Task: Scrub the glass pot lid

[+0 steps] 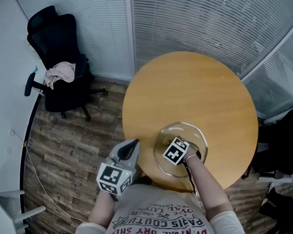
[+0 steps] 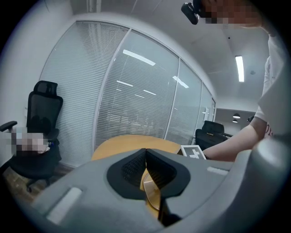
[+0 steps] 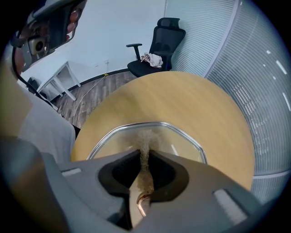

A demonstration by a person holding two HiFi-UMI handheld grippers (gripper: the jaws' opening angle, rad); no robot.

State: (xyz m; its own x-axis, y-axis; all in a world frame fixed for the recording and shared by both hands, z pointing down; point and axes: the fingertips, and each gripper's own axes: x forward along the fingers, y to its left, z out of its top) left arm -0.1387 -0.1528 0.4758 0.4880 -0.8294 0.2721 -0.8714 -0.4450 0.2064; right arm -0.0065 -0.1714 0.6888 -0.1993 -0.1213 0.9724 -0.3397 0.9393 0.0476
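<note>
The glass lid [image 1: 196, 136] lies flat on the round desk [image 1: 188, 82], toward 6 o'clock and close to the near edge. The right claw [image 3: 145, 154] is closed on a thin, speckled brown scrubbing pad [image 3: 145, 136]. The pad's free end stands out past the tips and appears to rest on the glass near the middle of the lid. The left claw [image 2: 146, 153] is closed with nothing seen between its tips. It is held at the desk's edge at about 8 o'clock, apart from the lid.

The step in hand is judged to be the scrubbing itself. It is best done with the pad pressed flat rather than on its edge, so that more of it bears on the glass. Small overlapping circles are advised, worked from the middle out to the shiny rim, with the far side at 12 o'clock included. Moderate pressure is called for: nothing holds the lid, and a hard stroke toward 6 o'clock could slide it off the desk. The lid would be better steadied by the left claw, laid against the rim at 9 o'clock. A firm grip on the pad is needed, since so thin a piece may be dragged out of the claw.
</note>
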